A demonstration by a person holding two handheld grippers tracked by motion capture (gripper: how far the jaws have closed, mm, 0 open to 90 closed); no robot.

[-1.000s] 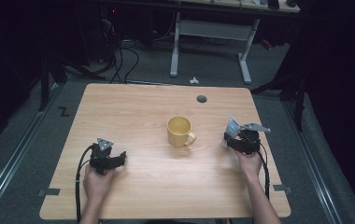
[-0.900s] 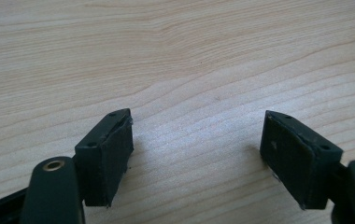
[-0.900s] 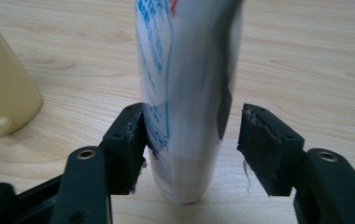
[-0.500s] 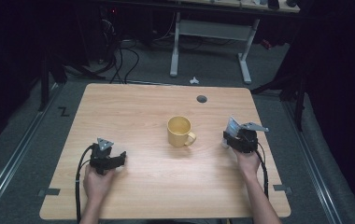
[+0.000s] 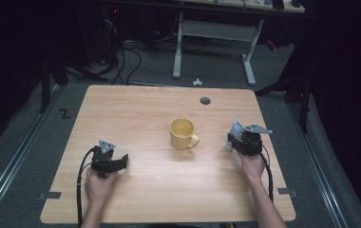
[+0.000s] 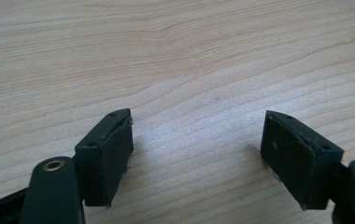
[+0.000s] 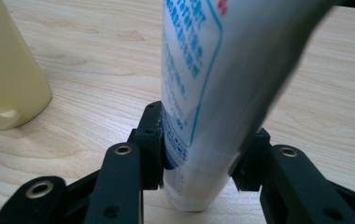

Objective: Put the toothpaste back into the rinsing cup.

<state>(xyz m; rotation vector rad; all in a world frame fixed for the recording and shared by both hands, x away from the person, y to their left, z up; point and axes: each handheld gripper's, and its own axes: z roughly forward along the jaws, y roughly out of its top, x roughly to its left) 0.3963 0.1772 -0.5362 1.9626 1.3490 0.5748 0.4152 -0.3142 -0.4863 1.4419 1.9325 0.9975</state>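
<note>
Right gripper (image 7: 199,158) fingers (image 7: 150,140) newly tight on half-hidden packet (image 7: 213,84)

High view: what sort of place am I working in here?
Probably a lab or workshop recording bay, not a home. A bare light wooden table stands on grey carpeted floor, loose black cables trail behind it, and a white-legged metal workbench frame stands in the dark surroundings.
</note>
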